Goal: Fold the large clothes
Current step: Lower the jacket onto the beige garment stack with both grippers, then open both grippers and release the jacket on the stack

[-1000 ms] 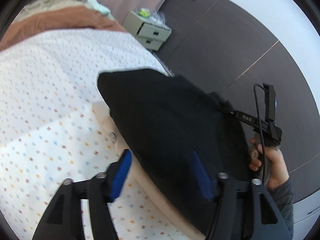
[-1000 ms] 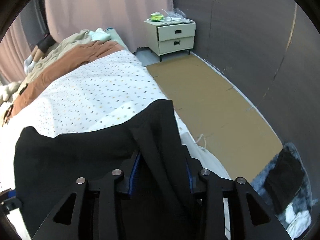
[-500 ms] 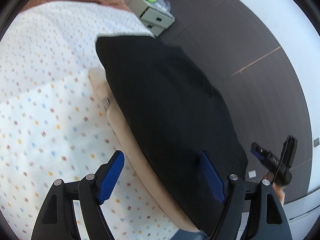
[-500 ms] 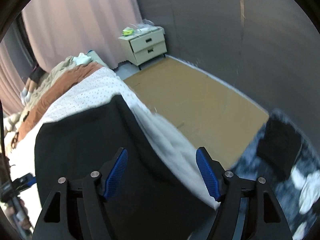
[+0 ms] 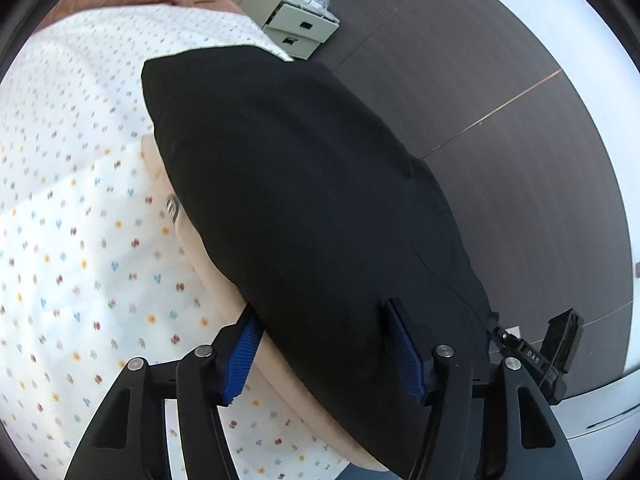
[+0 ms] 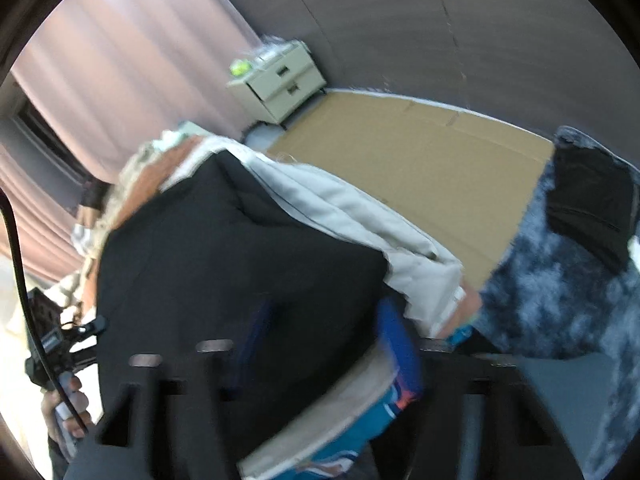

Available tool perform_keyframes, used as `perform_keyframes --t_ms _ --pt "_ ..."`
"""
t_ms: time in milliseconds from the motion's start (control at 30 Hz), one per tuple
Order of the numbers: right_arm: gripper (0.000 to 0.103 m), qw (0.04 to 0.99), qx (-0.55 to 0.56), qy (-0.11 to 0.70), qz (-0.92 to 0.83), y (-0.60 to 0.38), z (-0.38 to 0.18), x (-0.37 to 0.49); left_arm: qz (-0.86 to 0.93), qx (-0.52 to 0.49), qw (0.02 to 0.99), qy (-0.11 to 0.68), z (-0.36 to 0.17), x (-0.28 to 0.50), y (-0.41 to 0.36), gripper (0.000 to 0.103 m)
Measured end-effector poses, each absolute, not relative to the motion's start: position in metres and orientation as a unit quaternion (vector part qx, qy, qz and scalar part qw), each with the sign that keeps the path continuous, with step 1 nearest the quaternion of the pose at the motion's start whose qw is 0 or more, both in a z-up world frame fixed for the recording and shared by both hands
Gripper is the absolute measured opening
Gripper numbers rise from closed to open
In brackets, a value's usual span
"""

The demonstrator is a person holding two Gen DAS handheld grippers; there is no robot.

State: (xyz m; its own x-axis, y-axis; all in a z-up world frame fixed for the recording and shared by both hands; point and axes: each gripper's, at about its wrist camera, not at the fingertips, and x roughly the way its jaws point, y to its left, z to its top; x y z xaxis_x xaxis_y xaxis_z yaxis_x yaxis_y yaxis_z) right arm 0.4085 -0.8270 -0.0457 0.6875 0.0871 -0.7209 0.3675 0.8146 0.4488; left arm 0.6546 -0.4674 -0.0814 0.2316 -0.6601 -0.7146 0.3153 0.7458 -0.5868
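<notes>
Black woven cloth, matte and limp, makes up the black garment (image 5: pixel 312 200), which lies folded on top of a beige garment (image 5: pixel 224 280) near the edge of the bed (image 5: pixel 72 240), whose cover is white with small coloured flowers. In the left wrist view the left claw (image 5: pixel 326 356) has its blue pads set moderately wide, one pad tucked at the seam between black and beige layers and the other resting on the black cloth; they straddle the fabric but I cannot tell whether they pinch it. The right claw (image 6: pixel 336 344) is blurred in its own view, its pads apart with black cloth and a lighter layer between them, so its hold is equally unclear. Judging by how the cloth drapes and bulges, it should be soft, fairly light for its size, and without any stiffness: it will sag and unfold wherever it is unsupported. It looks a little slick, so a shallow bite may slide off one layer. The best hold is probably at the near folded edge, both claws well apart along it and biting deep enough to catch all layers. The beige piece beneath could be taken along by mistake. A nightstand (image 5: pixel 298 28) stands beyond the bed by the dark wall.
</notes>
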Motion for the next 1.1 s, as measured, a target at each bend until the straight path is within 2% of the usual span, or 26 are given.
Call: perform_keyframes --t_ms 67,200,433,733,767,833,900,1100 --pt "0.012 0.872 0.299 0.379 -0.077 -0.829 -0.045 0.411 -0.316 -0.154 0.771 0.531 -0.078 0.659 -0.476 0.059" --pt "0.008 0.879 0.3 0.359 -0.086 -0.835 -0.045 0.416 -0.312 -0.143 0.775 0.531 -0.071 0.666 -0.492 0.059" --pt "0.006 0.882 0.297 0.344 -0.125 -0.849 -0.053 0.428 -0.32 -0.128 0.776 0.529 -0.057 0.652 -0.489 0.062" --pt "0.006 0.88 0.299 0.335 -0.153 -0.85 -0.061 0.41 -0.298 -0.13 0.817 0.476 -0.028 0.642 -0.445 0.062" --pt "0.006 0.881 0.301 0.331 -0.155 -0.85 -0.059 0.407 -0.299 -0.13 0.815 0.478 -0.028 0.643 -0.445 0.06" --pt "0.006 0.882 0.299 0.327 -0.16 -0.849 -0.056 0.403 -0.314 -0.124 0.807 0.484 -0.032 0.642 -0.45 0.041" --pt "0.006 0.883 0.293 0.328 -0.163 -0.847 -0.055 0.402 -0.327 -0.118 0.796 0.495 -0.038 0.646 -0.458 0.034" --pt "0.006 0.881 0.292 0.334 -0.166 -0.847 -0.06 0.403 -0.321 -0.122 0.795 0.5 -0.05 0.661 -0.469 0.033"
